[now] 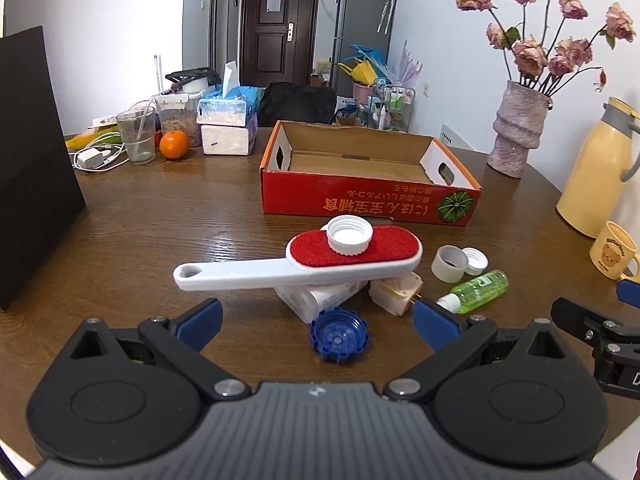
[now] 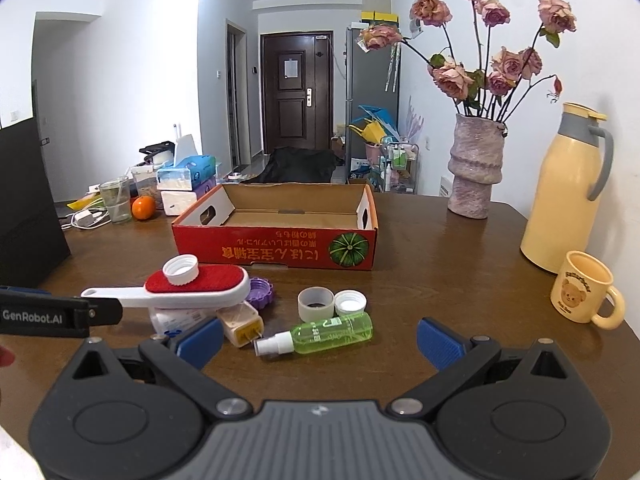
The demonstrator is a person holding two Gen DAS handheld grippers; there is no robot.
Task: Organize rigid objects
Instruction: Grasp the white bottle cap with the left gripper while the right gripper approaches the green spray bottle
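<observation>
Meanwhile, both grippers hover low over the near edge of the table (image 1: 140,216), jaws spread and gripping nothing. Left gripper (image 1: 316,326) faces a blue cap (image 1: 339,334) lying between its fingertips — just beyond, a lint brush (image 1: 296,266) rests across a white box (image 1: 320,298), a white cap (image 1: 350,236) on its red pad. Right gripper (image 2: 320,340) points at a green spray bottle (image 2: 320,336) lying on its side. Farther back sits an open red carton (image 2: 276,232), with vase (image 2: 474,168) and thermos (image 2: 560,188) at far right.
</observation>
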